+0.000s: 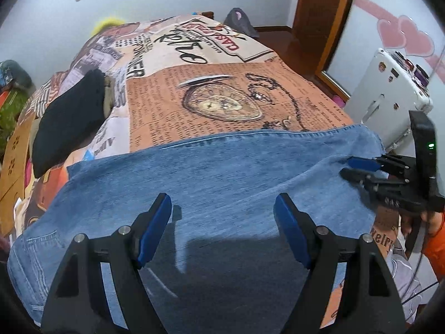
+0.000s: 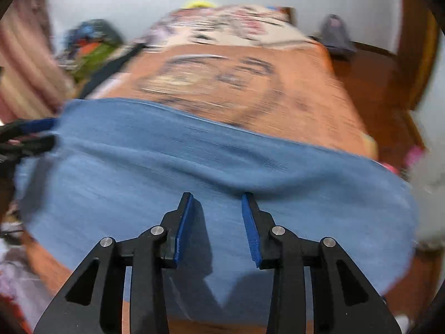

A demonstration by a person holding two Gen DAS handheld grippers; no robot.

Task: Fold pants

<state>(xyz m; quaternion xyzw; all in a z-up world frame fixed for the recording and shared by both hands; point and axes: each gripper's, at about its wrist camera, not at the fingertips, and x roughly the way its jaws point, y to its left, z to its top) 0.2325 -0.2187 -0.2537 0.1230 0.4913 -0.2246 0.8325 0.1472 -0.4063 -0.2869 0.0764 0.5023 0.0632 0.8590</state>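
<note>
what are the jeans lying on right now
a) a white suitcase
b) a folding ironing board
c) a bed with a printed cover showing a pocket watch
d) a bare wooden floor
c: the jeans lie spread flat across the bed cover, whose orange panel with a pocket watch print shows just beyond the denim; both grippers hover above the cloth with nothing between their pads.

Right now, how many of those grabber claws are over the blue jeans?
2. The left gripper hovers open above the middle of the jeans; the right gripper is over the jeans near their hem end.
</note>
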